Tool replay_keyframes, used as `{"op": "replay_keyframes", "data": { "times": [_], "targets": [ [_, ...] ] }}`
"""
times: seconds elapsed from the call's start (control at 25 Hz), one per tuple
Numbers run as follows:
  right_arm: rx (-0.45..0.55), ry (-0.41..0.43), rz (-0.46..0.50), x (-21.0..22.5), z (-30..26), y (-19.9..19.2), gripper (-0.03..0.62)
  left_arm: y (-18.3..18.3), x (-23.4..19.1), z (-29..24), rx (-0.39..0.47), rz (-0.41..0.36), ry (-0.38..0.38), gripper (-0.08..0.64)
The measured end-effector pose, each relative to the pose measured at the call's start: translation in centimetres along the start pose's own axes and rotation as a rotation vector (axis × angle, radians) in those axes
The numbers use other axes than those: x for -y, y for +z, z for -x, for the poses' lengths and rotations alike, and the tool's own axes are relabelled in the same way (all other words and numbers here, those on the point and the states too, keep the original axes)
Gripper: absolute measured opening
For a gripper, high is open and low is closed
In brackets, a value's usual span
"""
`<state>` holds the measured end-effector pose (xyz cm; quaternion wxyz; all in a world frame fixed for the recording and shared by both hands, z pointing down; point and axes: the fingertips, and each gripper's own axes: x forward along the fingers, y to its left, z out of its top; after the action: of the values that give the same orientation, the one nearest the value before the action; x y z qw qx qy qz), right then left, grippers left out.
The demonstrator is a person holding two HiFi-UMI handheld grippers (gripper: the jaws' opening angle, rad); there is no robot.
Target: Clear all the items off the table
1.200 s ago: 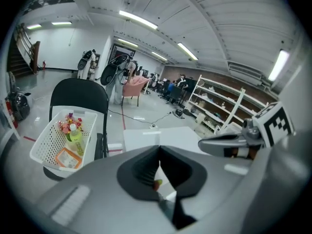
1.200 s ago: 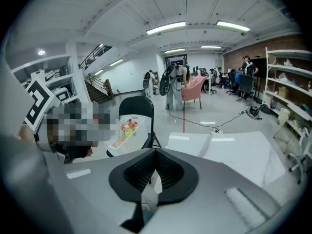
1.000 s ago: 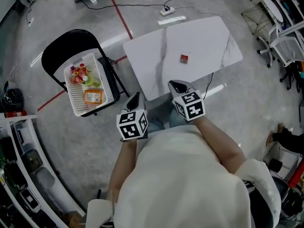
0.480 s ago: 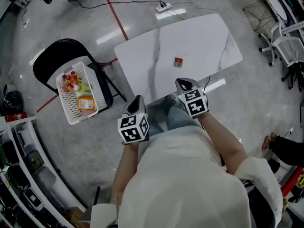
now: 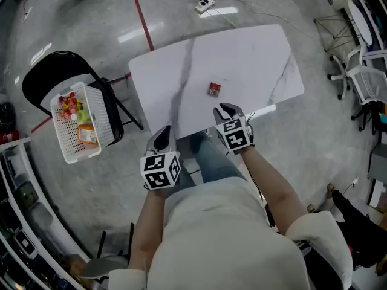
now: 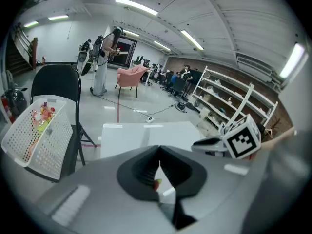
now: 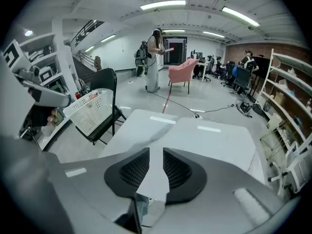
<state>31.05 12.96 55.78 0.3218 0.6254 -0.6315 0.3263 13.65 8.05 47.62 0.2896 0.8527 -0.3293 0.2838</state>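
A small red item lies alone on the white marble table, just past my right gripper. The right gripper's tips reach over the table's near edge. Its jaws are opening, a narrow gap shows, and nothing is between them. My left gripper hovers short of the near edge, left of the item. Its jaws are shut and empty; a bit of red shows through the gap below them. A white basket with several colourful items rests on a black folding chair to the left.
A power strip and cables lie on the floor beyond the table, next to a red floor line. Office chairs stand at the right and shelving at the lower left. A person stands far off in the hall.
The table and basket have slid left and nearer in the head view. Both grippers have come up to the table's near edge; the right one now sits close to the red item.
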Motion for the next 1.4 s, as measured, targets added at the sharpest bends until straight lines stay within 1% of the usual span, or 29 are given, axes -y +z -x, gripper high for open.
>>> {"op": "replay_keyframes", "data": {
  "times": [0.16,0.36,0.6,0.8,0.92,1.04,1.24,1.4],
  "targets": [
    [-0.044,0.019,0.017,2.0,-3.8,-1.0,0.123,0.3,0.1,-2.8,0.002,0.041,0.023,0.008],
    [-0.109,0.027,0.047,3.7,-8.3,-2.6,0.143,0.1,-0.3,-5.5,-0.003,0.081,0.053,0.008],
    [-0.18,0.052,0.094,4.9,-13.2,-4.4,0.183,-0.6,-1.1,-8.4,-0.034,0.084,0.075,0.008],
    [-0.225,0.075,0.088,5.7,-16.3,-5.8,0.2,-1.3,-1.8,-10.2,-0.054,0.091,0.097,0.008],
    [-0.238,0.087,0.101,6.2,-18.1,-6.1,0.213,-1.6,-2.0,-11.2,-0.065,0.095,0.11,0.008],
    [-0.247,0.096,0.121,6.5,-19.7,-6.5,0.22,-2.2,-2.0,-12.2,-0.079,0.095,0.114,0.008],
    [-0.282,0.111,0.123,6.8,-21.8,-8.0,0.235,-3.5,-1.5,-13.5,-0.104,0.103,0.114,0.008],
    [-0.302,0.125,0.129,7.1,-23.0,-8.7,0.265,-4.1,-1.1,-14.3,-0.117,0.109,0.109,0.008]
  ]
}}
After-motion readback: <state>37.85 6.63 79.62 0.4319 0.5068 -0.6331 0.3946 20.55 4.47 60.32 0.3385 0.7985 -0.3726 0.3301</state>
